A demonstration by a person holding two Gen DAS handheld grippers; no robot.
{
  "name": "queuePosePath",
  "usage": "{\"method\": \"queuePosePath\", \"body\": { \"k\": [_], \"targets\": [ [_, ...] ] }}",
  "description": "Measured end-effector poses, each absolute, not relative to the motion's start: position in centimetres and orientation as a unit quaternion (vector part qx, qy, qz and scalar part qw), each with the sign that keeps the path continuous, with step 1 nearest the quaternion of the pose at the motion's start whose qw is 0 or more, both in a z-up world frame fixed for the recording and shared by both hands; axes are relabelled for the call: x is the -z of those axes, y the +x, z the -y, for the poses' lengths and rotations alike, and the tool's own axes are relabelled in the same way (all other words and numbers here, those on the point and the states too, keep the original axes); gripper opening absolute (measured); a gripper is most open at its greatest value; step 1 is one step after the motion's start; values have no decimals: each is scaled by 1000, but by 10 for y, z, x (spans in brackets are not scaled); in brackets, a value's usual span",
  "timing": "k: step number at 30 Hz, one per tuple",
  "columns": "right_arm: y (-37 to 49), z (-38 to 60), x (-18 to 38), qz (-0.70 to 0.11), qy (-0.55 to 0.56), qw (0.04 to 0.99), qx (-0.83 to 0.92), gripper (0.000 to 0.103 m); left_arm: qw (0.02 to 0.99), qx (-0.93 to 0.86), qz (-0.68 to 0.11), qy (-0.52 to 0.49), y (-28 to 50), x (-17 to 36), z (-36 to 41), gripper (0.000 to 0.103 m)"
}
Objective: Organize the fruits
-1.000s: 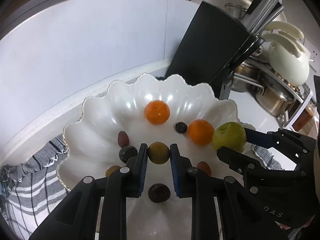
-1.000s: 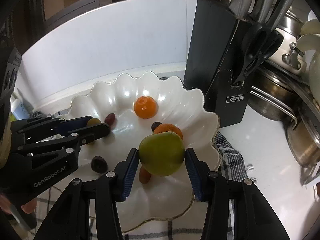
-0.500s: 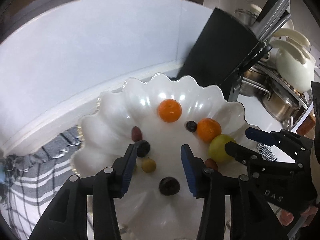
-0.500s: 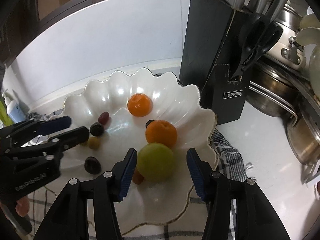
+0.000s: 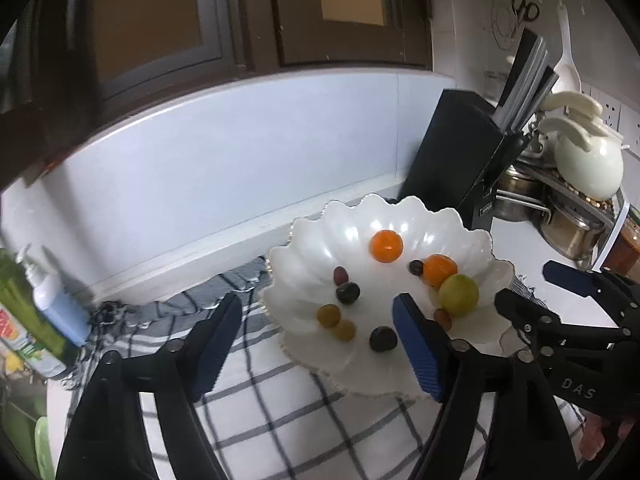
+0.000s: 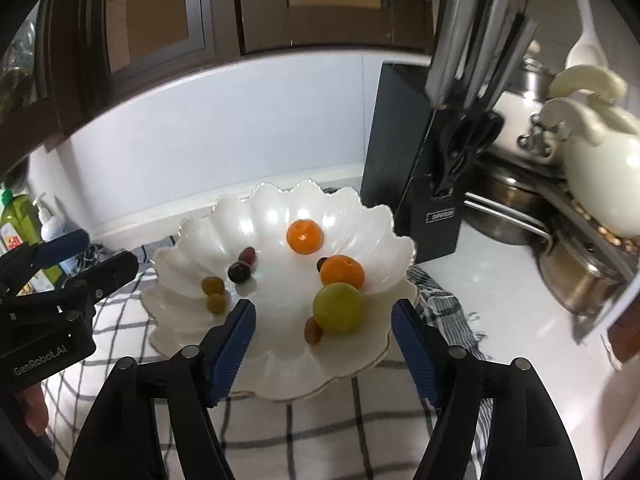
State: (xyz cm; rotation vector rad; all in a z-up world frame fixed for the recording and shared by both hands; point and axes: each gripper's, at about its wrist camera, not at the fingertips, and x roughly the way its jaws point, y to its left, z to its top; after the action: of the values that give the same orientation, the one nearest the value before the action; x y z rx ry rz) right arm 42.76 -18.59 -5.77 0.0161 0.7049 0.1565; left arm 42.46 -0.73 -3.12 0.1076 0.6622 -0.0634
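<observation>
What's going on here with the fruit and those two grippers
A person holds a gripper in each hand above a white scalloped bowl on a checked cloth. The bowl holds two oranges, a green fruit and several small dark and yellowish fruits. The left gripper and right gripper are both opening, with nothing gripped between their fingers.

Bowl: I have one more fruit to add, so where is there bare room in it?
In the bowl, the back left slope behind the red grape is bare, as is the near floor ahead of the green fruit. The right side is crowded: two oranges and the green fruit sit close together.
</observation>
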Motion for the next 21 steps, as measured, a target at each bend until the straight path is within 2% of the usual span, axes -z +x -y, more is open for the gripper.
{"method": "queuePosePath", "body": {
  "k": [2,12,21],
  "targets": [
    [416,183,51,-334,8,940,-67,77,946,30,-318,49,416,26,3,86],
    [360,171,23,-297,28,954,-31,81,963,40,-260,51,362,-4,-14,102],
    [309,163,2,-269,31,963,-9,81,970,58,-231,54,317,-24,-21,103]
  ]
}}
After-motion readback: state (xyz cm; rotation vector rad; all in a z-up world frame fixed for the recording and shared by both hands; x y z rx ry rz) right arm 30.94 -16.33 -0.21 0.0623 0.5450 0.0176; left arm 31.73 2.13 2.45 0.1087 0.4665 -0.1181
